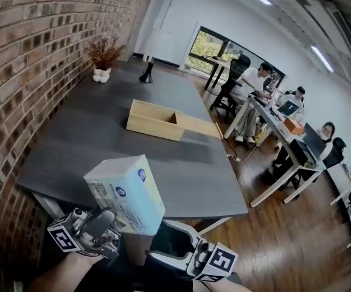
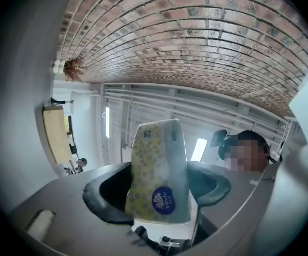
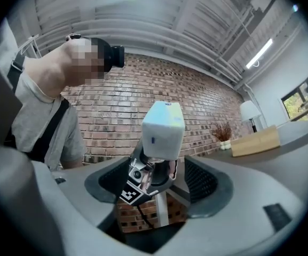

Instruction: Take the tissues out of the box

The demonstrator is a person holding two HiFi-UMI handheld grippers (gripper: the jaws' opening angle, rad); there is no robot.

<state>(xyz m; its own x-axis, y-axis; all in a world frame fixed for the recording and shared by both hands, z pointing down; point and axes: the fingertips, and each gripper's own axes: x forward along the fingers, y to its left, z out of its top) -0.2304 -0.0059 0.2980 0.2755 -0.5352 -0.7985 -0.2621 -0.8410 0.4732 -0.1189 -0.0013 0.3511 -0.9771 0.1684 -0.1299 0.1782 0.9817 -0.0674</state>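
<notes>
A soft tissue pack (image 1: 126, 193), pale blue and yellow with a blue round label, is held up in front of the table's near edge. My left gripper (image 1: 113, 224) is shut on its lower end. In the left gripper view the pack (image 2: 159, 169) stands upright between the two black pads (image 2: 103, 199). My right gripper (image 1: 174, 243) is low, just right of the pack, and open with nothing between its fingers. The right gripper view looks past its spread jaws at the pack (image 3: 164, 127) and the left gripper beneath it. The open wooden box (image 1: 154, 119) rests mid-table, well beyond both grippers.
The dark grey table (image 1: 102, 132) runs along a brick wall (image 1: 23, 72). A flat wooden board (image 1: 201, 126) lies against the box. A dried plant in a white vase (image 1: 102, 62) and a black stand (image 1: 146, 73) sit at the far end. People work at desks (image 1: 266, 96) on the right.
</notes>
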